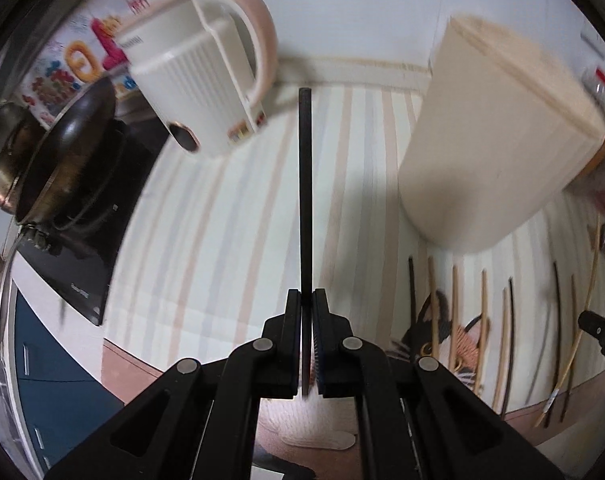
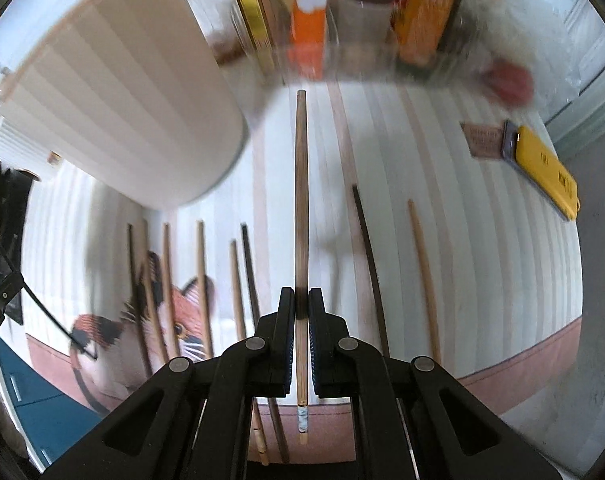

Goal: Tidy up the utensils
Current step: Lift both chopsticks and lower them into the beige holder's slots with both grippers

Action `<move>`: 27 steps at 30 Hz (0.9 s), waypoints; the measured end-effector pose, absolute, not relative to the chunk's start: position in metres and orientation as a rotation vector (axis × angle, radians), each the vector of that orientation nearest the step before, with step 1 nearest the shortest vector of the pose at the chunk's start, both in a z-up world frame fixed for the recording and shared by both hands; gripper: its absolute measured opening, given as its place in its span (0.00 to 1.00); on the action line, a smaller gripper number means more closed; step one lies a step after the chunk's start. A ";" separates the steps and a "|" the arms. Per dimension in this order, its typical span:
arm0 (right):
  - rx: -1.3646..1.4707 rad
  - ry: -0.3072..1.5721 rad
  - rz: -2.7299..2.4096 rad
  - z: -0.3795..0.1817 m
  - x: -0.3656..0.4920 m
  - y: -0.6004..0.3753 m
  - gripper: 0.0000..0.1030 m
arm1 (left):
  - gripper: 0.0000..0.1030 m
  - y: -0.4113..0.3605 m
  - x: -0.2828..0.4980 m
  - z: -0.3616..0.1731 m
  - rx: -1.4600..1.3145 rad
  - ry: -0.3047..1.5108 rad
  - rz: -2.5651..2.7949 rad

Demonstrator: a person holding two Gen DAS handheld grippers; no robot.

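My left gripper [image 1: 306,300] is shut on a black chopstick [image 1: 305,184] that sticks out ahead of the fingers, lifted above the striped mat [image 1: 222,240]. In the right wrist view my right gripper [image 2: 301,300] is shut on a light wooden chopstick [image 2: 301,184], also held off the mat. Several more chopsticks, dark and wooden [image 2: 200,280], lie in a row on the mat [image 2: 462,260] over a cat picture. A tall cream ribbed holder [image 1: 498,132] stands to the right of the left gripper, and the holder [image 2: 118,92] sits upper left in the right wrist view.
A cream and pink kettle [image 1: 206,76] stands at the back left beside a dark pan [image 1: 74,148] on a black cooktop [image 1: 78,264]. A yellow utility knife [image 2: 546,172] lies at the mat's right. Boxes and a jar [image 2: 362,12] line the back edge.
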State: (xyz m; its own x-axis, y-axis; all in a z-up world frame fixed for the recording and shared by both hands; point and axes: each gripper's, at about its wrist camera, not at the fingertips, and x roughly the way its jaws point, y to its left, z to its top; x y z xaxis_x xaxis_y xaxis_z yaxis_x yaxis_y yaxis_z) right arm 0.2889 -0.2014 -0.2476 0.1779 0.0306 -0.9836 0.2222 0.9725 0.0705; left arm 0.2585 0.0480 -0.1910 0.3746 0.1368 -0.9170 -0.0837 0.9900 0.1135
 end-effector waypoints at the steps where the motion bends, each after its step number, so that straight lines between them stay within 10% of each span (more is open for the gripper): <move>1: 0.217 1.374 -0.127 -0.243 0.289 -0.201 0.07 | 0.03 0.050 0.260 -0.186 0.039 1.162 0.145; 27: 0.279 0.942 0.110 -0.031 0.372 -0.189 0.07 | 0.02 0.032 0.303 0.032 -0.103 0.778 -0.008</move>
State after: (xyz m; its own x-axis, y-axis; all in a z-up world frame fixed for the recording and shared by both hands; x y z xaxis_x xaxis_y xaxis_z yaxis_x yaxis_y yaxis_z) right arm 0.3721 -0.1891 -0.0306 0.5857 0.2137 -0.7818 0.0284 0.9586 0.2832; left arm 0.3032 0.0319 0.0321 0.7124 -0.0449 -0.7004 -0.0313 0.9949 -0.0957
